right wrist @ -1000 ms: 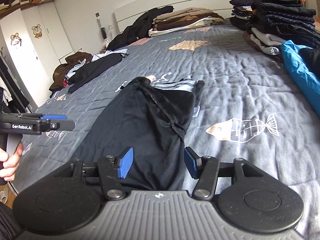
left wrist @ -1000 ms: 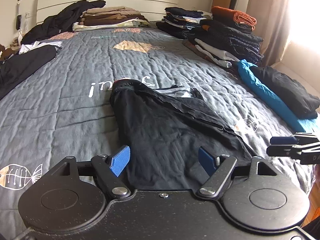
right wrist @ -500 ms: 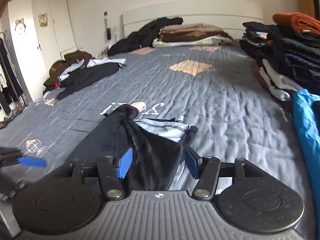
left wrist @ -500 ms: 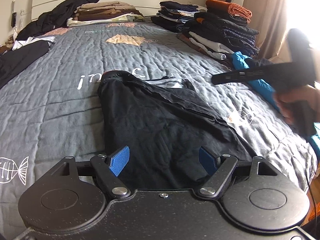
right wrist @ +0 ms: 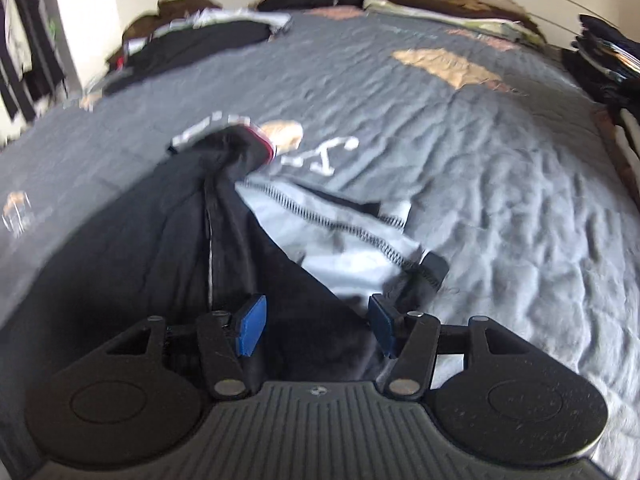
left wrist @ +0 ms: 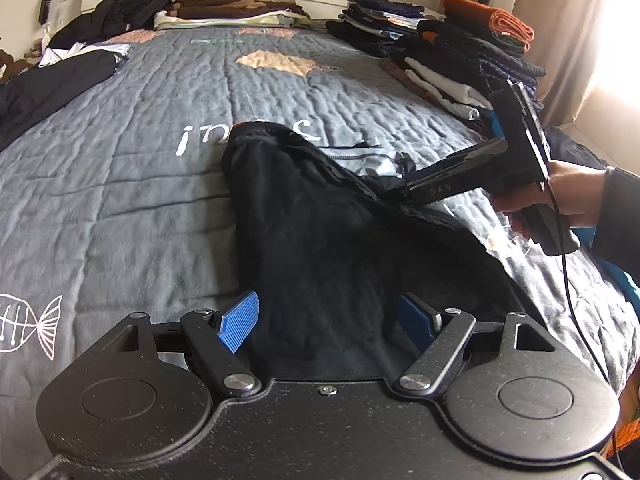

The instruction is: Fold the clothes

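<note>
Between my right gripper's closing fingers nothing is pinched yet; the black garment lies on the bed, stretching lengthwise away. My left gripper hangs spread, empty, over its near end.

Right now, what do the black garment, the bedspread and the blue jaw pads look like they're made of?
Black garment: soft matte knit, perhaps fleece; it drapes in folds, with a pale lining.
Bedspread: grey quilted cloth, puckered along stitch lines.
Pads: blue ribbed surface, probably rubber or plastic.
</note>
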`<state>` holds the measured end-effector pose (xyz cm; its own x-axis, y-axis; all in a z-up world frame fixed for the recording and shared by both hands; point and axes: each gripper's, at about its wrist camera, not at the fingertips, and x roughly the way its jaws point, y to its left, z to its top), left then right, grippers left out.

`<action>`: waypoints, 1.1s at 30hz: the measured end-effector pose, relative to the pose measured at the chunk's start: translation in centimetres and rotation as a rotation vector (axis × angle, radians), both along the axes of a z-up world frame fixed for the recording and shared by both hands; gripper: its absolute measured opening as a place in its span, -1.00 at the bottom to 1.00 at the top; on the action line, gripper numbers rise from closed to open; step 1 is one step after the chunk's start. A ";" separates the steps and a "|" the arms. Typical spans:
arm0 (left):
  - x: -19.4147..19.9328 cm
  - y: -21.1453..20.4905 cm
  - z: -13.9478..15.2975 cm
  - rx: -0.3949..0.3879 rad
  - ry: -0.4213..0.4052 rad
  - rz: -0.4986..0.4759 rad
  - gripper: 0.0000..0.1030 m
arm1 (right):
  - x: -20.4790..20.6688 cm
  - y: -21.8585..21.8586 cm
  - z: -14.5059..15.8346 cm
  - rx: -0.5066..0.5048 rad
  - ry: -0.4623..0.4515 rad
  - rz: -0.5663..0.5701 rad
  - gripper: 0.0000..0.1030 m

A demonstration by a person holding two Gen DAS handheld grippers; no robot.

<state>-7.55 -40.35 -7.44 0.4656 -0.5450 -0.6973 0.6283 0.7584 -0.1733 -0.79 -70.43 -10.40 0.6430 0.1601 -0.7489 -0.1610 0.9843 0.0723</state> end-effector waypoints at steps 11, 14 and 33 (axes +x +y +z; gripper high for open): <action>0.4 0.4 -0.3 -0.008 0.011 0.007 0.47 | -1.9 -0.9 2.6 0.044 -0.150 -0.087 -0.93; 0.3 0.3 -0.2 -0.009 0.011 0.003 0.47 | -1.7 -2.2 3.0 0.038 -0.192 -0.146 -0.92; -0.8 0.5 0.0 -0.132 0.075 -0.116 0.28 | -9.1 3.3 4.1 0.293 -0.018 0.092 -0.46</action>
<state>-8.39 -39.83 -7.48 0.3437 -0.6811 -0.6465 0.6917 0.6493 -0.3162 -9.90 -67.11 -6.34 0.6284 0.4262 -0.6508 -0.2528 0.9030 0.3474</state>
